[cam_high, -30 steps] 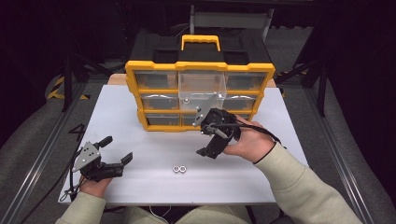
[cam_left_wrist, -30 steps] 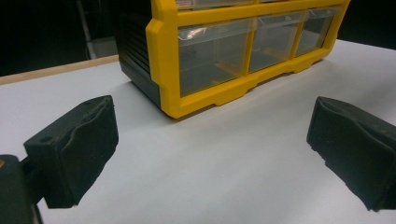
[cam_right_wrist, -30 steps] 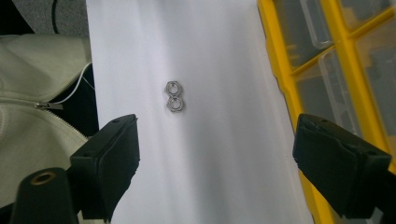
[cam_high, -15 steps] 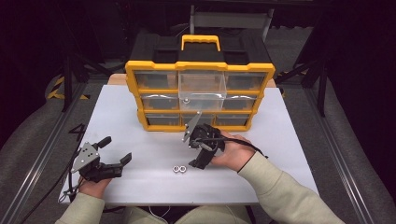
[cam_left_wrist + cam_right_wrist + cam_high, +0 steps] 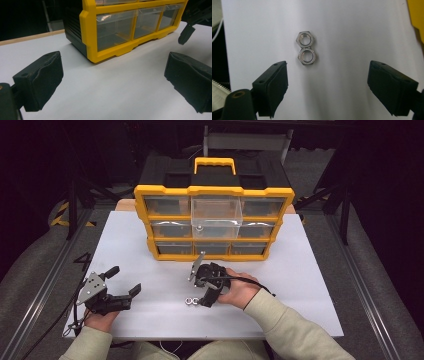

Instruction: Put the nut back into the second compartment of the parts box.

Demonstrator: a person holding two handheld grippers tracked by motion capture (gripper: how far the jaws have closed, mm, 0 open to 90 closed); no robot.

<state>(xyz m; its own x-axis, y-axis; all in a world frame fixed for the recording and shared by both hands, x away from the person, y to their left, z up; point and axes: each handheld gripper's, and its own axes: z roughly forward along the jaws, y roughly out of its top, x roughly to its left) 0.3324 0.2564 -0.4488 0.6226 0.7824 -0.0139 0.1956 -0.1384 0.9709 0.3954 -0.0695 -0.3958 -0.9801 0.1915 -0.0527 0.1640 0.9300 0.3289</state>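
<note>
Two small steel hex nuts [image 5: 190,302] lie touching each other on the white table, near its front middle. My right gripper [image 5: 201,298] points down at them from just above. In the right gripper view the nuts [image 5: 305,48] sit a little ahead of the gripper [image 5: 327,72], nearer its left jaw. Its jaws are open and have just been closing slightly, with nothing between the pads. My left gripper [image 5: 125,280] rests at the front left, open and holding nothing. In its own view, the left gripper [image 5: 112,65] faces the organizer's lower corner.
A yellow and black drawer organizer [image 5: 215,191] stands at the back of the white table [image 5: 310,270], with its top middle clear drawer [image 5: 216,212] pulled out. In the left gripper view its bottom drawers [image 5: 117,27] look unfilled.
My right gripper has come down and toward the front left, from in front of the organizer to just above the two nuts. The left gripper has stayed where it was.
</note>
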